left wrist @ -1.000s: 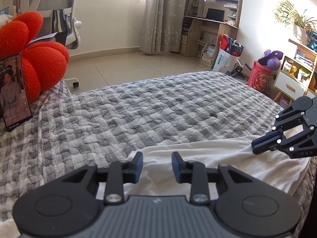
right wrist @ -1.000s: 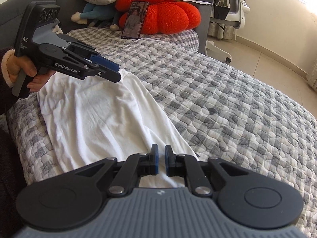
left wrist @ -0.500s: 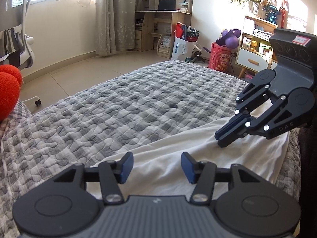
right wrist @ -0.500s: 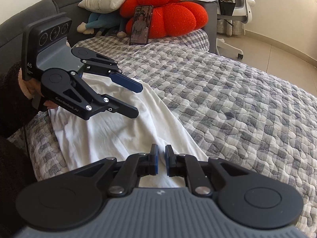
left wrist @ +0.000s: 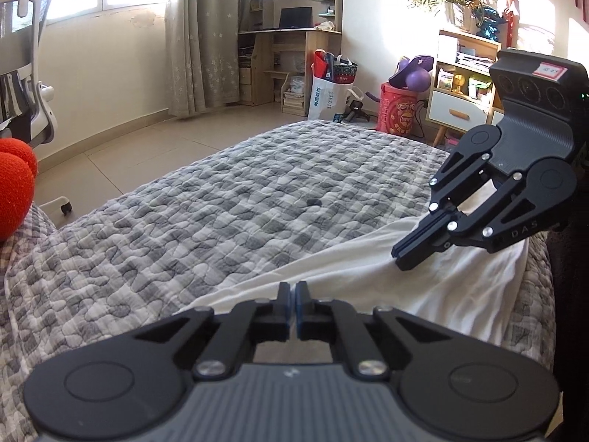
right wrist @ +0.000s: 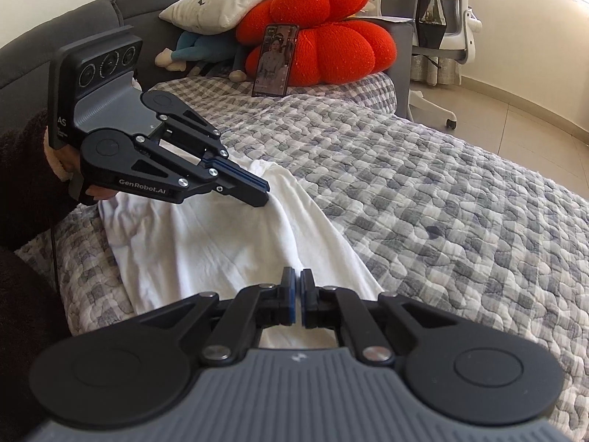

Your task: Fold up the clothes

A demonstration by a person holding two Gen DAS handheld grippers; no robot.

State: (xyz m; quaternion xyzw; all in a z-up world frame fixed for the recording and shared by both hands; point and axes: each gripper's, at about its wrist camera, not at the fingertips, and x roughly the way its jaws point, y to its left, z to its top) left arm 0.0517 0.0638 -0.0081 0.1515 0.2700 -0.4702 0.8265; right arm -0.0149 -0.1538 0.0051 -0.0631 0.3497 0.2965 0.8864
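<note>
Both grippers pinch the far edge of a white cotton garment [right wrist: 221,243] on the grey-checked quilted bed [right wrist: 423,199]: left gripper [right wrist: 263,193] and right gripper [left wrist: 399,254] clenched on cloth. Next, seemingly, an even lift toward the person.

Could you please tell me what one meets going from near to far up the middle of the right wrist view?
Right gripper → white cloth garment → grey-and-white checked quilt → upright black smartphone → red-orange knitted flower cushion → grey-printed white pillow.
</note>
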